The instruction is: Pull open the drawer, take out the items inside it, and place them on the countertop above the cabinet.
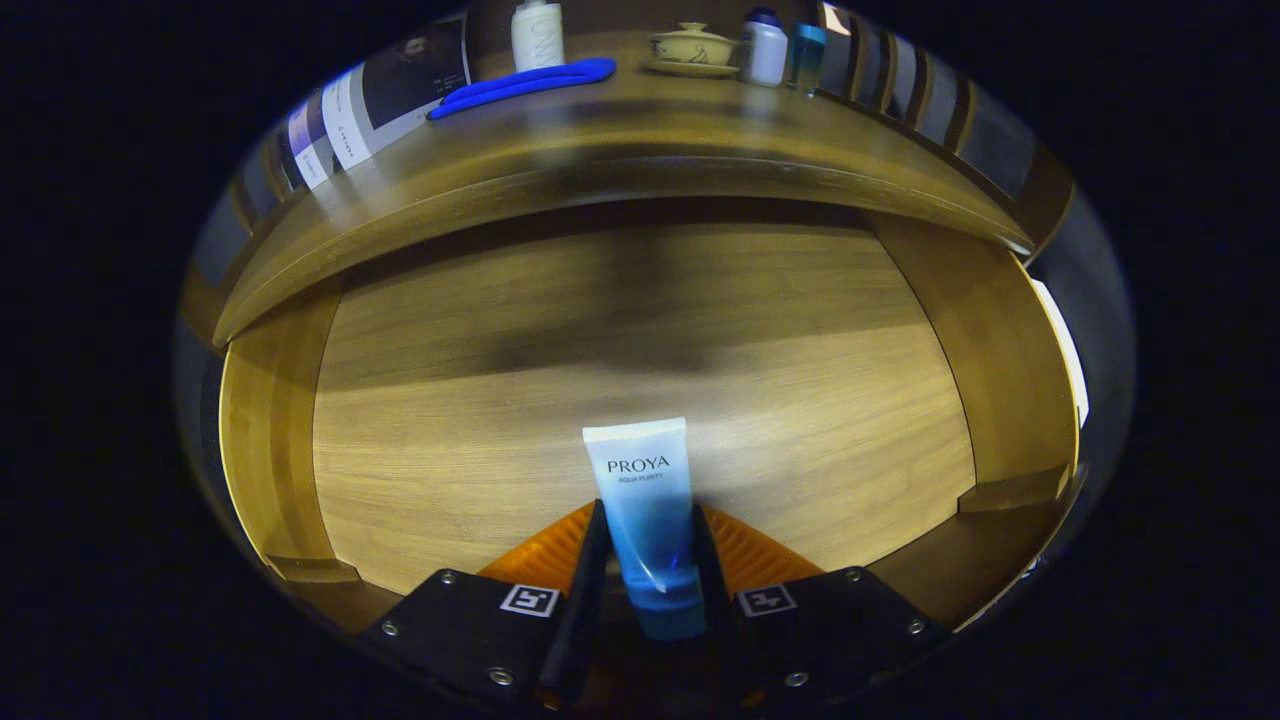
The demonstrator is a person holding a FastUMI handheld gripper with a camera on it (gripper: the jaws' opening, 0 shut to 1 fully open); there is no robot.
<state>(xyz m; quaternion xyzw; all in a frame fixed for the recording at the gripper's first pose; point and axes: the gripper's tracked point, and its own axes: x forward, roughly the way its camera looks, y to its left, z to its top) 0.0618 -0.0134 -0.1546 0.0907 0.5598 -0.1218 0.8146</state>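
A blue-and-white squeeze tube (645,500) stands between my fingers, its flat white end pointing away from me over the drawer floor. My gripper (650,555) is shut on the tube, both fingers pressing its lower blue part. The wooden drawer (640,400) is pulled open below me, its floor bare around the tube. Above it runs the countertop (640,140) of the cabinet.
On the countertop lie a long blue object (525,85), a white bottle (537,35), a cream lidded cup on a saucer (692,48), a white bottle with a blue cap (765,48) and a blue bottle (806,55). Drawer side walls (1010,340) rise left and right.
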